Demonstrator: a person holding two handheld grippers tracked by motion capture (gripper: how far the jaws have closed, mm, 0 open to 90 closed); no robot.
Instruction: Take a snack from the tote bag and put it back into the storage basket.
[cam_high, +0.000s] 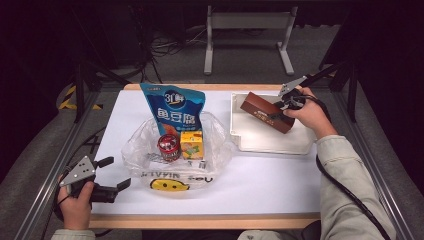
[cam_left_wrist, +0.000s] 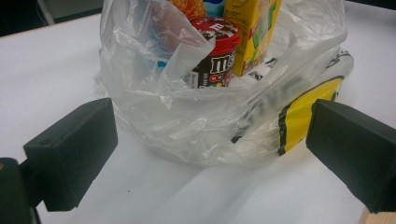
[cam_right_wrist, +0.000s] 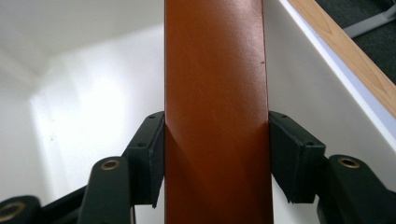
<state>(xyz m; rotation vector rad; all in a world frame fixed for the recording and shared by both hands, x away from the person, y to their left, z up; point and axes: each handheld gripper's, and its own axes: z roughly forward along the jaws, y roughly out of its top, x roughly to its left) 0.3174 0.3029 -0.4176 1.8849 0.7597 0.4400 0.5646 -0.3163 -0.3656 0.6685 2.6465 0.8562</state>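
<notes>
A long brown box (cam_high: 266, 112) hangs tilted over the white tray (cam_high: 250, 145) at the right. My right gripper (cam_high: 281, 114) is shut on its near end, and in the right gripper view both pads (cam_right_wrist: 287, 154) press the sides of the brown box (cam_right_wrist: 215, 107). A clear plastic bag (cam_high: 172, 150) lies open in the middle of the table, holding a blue snack pouch (cam_high: 174, 107), a red-lidded candy tub (cam_high: 169, 146) and a yellow carton (cam_high: 192, 145). My left gripper (cam_high: 116, 174) rests open at the table's front left, pointing at the bag (cam_left_wrist: 224, 112).
The white table (cam_high: 280, 185) has a wooden front edge. The tray's walls (cam_right_wrist: 327, 88) rise close around the box. A metal frame stands on the floor behind the table. A cable (cam_high: 350, 192) trails from the right gripper along the sleeve.
</notes>
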